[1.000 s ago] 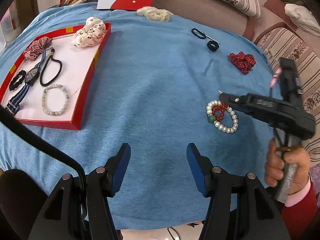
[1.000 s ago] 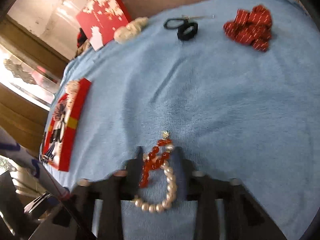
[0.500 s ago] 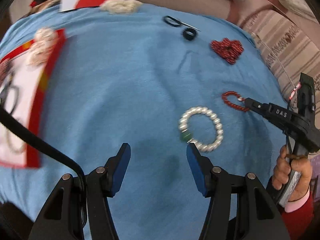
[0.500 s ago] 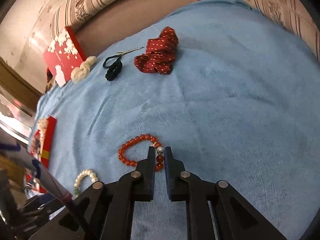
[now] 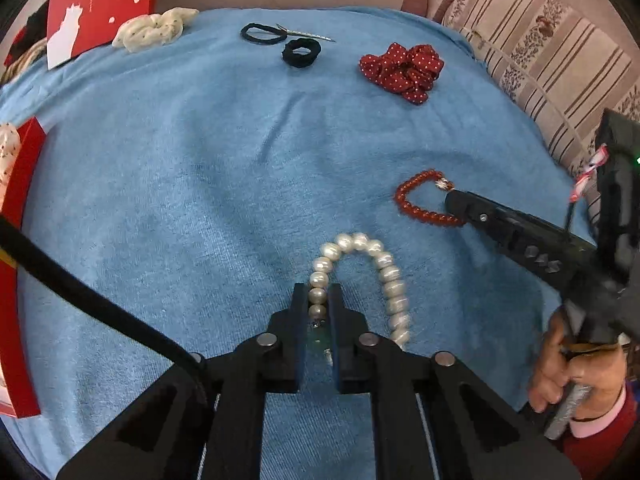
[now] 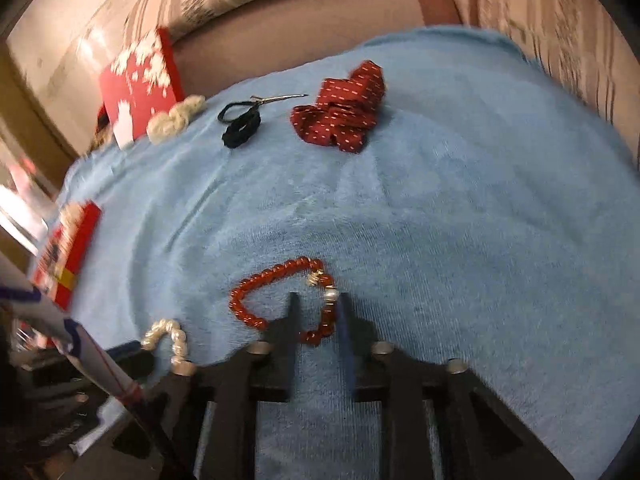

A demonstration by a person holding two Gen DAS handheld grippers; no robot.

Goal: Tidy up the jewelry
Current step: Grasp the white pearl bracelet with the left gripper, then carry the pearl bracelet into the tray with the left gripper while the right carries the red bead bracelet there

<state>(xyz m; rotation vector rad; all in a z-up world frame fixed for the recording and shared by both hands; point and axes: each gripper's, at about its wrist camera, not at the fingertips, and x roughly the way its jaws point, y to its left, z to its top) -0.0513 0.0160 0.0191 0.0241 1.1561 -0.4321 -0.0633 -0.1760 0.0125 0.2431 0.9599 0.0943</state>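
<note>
Left wrist view: the left gripper (image 5: 318,304) has its two fingers pinched in on the pearl bracelet (image 5: 362,276), a few pearls and a green bead caught between the pads, the rest of the loop lying on the blue cloth (image 5: 180,184) just to the right. Off to the right, the right gripper (image 5: 454,202) has its tip down at the red bead bracelet (image 5: 420,204), the person's hand (image 5: 572,364) wrapped round its handle. Further back sit a red dotted scrunchie (image 5: 402,70), a black hair tie (image 5: 301,52), a cream scrunchie (image 5: 154,32) and a red box lid (image 5: 100,4); a red tray (image 5: 20,208) edges in at the left. Right wrist view, a bit blurred: the fingers stand a little apart, straddling one side of the red bead bracelet (image 6: 280,296) without gripping it; it lies flat on the cloth. The pearl bracelet (image 6: 168,338) shows at lower left.
</note>
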